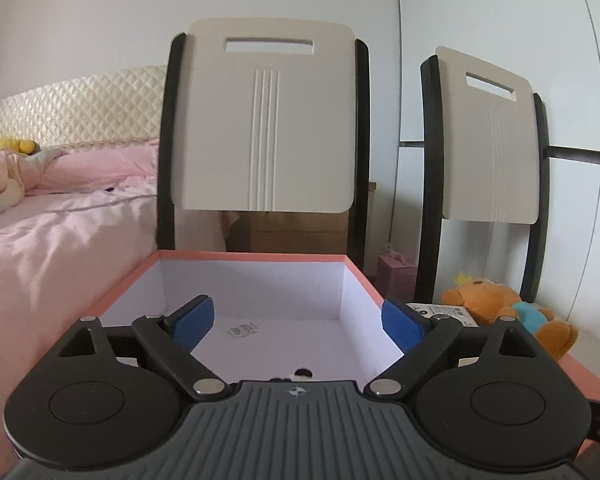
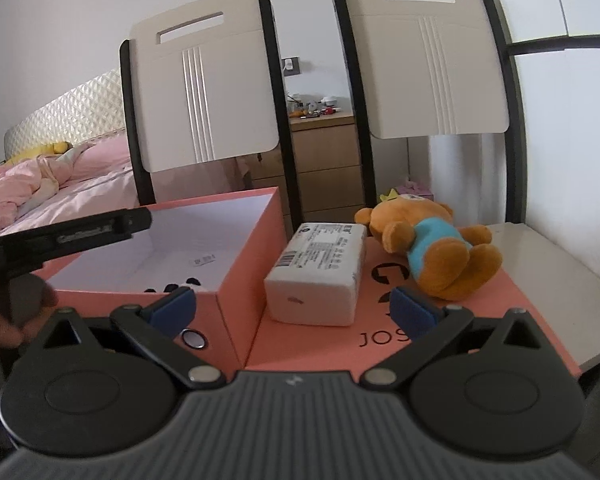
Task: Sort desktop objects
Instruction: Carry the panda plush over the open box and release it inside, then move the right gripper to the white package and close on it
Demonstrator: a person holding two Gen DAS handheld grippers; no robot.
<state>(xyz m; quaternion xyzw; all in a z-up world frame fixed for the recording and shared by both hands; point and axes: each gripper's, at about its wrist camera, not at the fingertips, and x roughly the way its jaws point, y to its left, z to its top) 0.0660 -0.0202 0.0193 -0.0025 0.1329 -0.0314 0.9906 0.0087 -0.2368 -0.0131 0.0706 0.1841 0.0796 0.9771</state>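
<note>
both tongs (image 1: 298, 320) (image 2: 294, 306) wide open, empty; white pkg (image 2: 318, 270) & bear (image 2: 432, 250) beside pink box (image 2: 236, 280)

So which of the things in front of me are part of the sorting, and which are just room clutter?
Job:
- pink box, open, small black-and-white item inside
- white packet on the pink lid
- orange plush bear on the lid
- left gripper and right gripper, both open, empty

Lying about:
- two chairs
- bed
- wooden dresser
</note>
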